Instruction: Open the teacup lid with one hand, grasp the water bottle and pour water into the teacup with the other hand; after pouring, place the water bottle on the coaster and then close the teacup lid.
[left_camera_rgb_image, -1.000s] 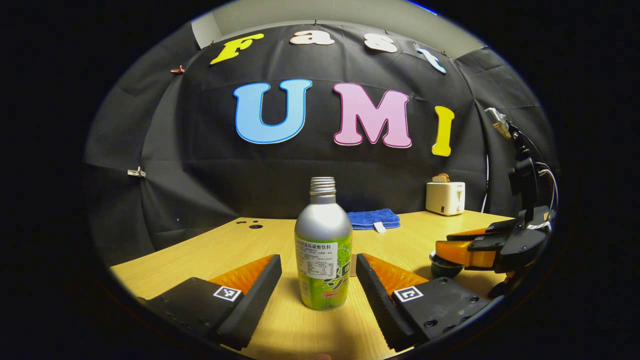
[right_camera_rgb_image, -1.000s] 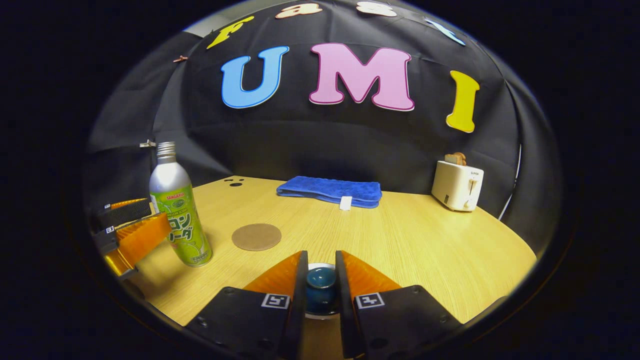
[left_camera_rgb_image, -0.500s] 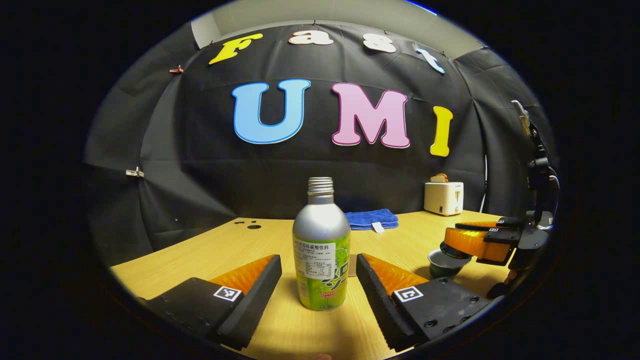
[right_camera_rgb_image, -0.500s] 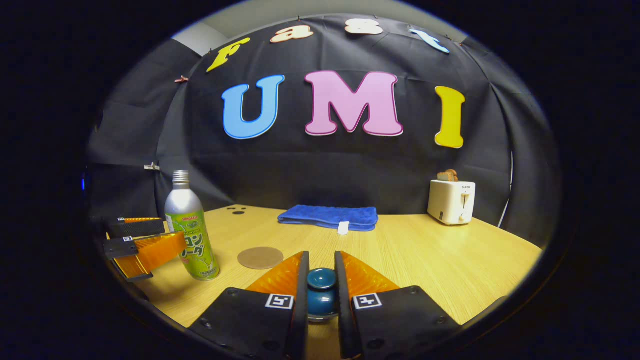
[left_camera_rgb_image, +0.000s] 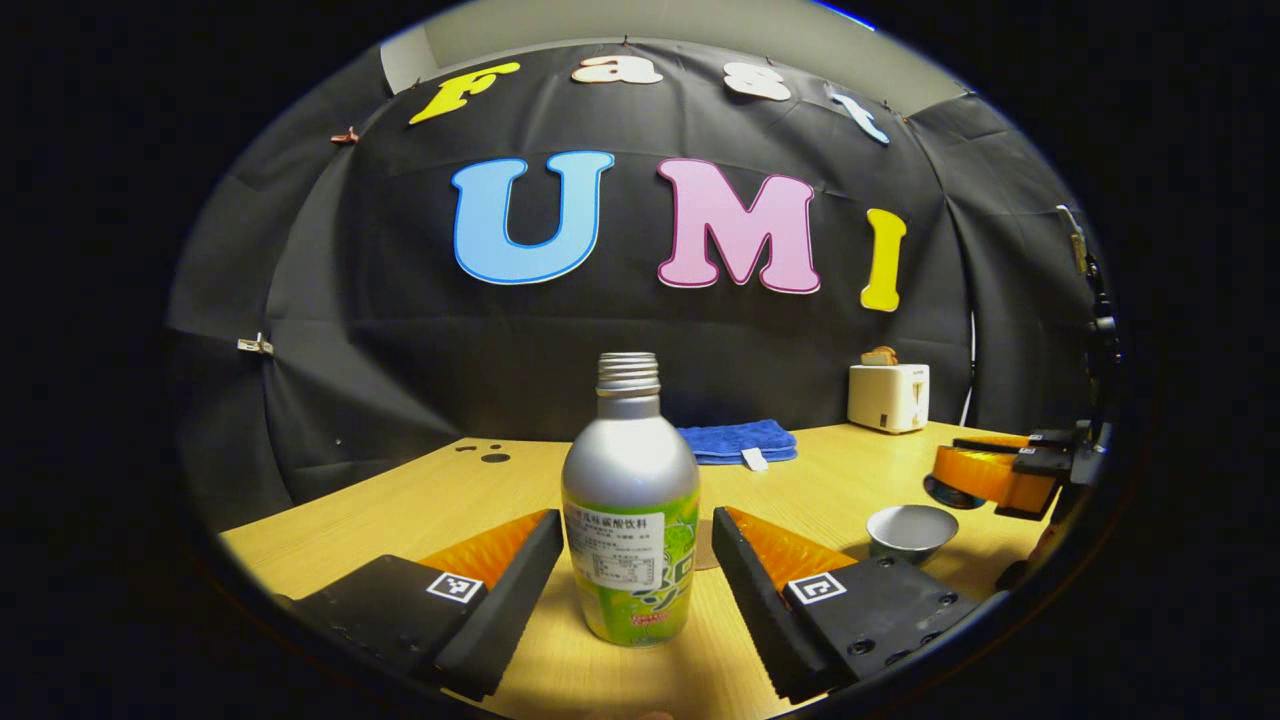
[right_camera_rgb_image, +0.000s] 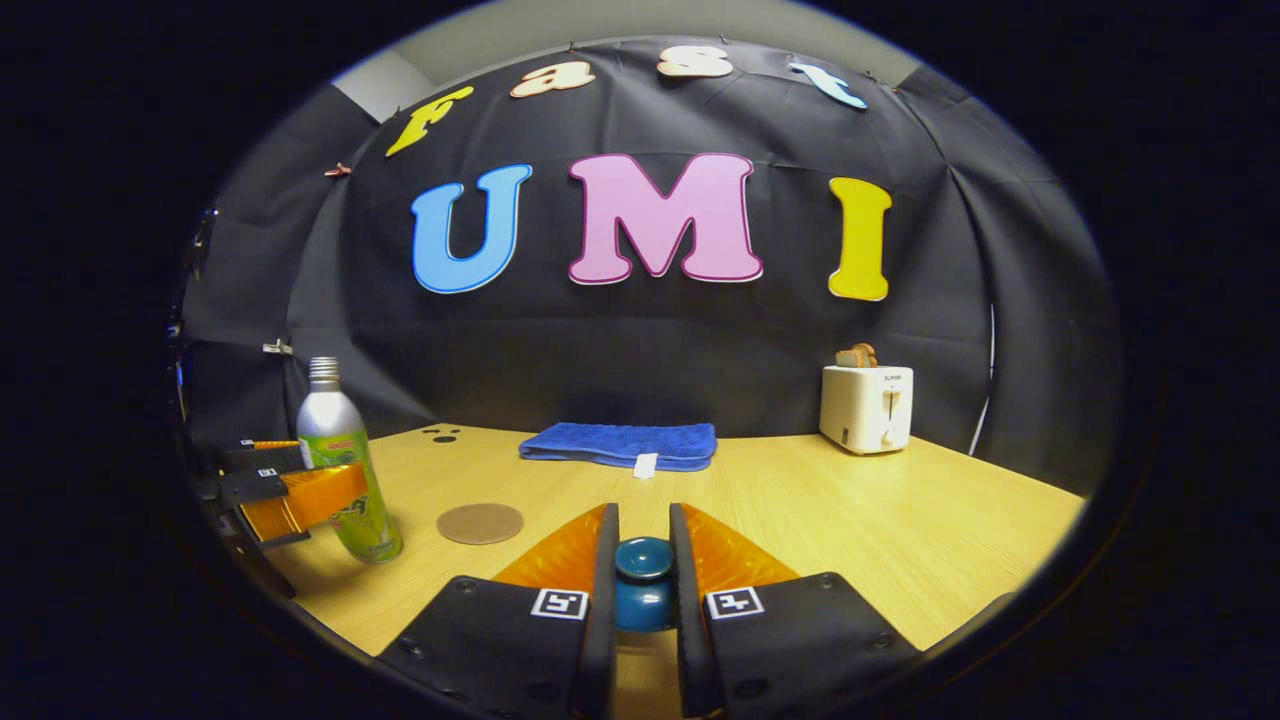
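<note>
In the left gripper view, the left gripper (left_camera_rgb_image: 637, 560) has its two fingers spread wide on either side of the silver metal water bottle with a green label (left_camera_rgb_image: 630, 515), which stands upright and uncapped on the pale wooden table (left_camera_rgb_image: 420, 500). Neither finger touches the bottle; a gap shows on both sides, so the grasp is not closed. Just behind the bottle a sliver of the round brown cork coaster (left_camera_rgb_image: 704, 545) shows flat on the table.

To the right in the same view sits the small open teacup with a dark outside and pale inside (left_camera_rgb_image: 911, 531), uncovered. The right gripper (left_camera_rgb_image: 985, 474) hangs above and to the right of it, clear of the cup.

In the right gripper view, the right gripper (right_camera_rgb_image: 642, 585) is clenched on the dark blue glazed teacup lid (right_camera_rgb_image: 642, 585), both fingers pressing the sides of its rounded knob (the lid's lower edge is hidden behind the fingers). At the left, the left gripper (right_camera_rgb_image: 290, 485) stands around the bottle (right_camera_rgb_image: 340, 460), and the coaster (right_camera_rgb_image: 480, 523) lies bare just to the right of it.

Far back on the table are a folded blue towel (right_camera_rgb_image: 620, 445) and, to the right, a white toaster holding a slice of bread (right_camera_rgb_image: 866, 405).
</note>
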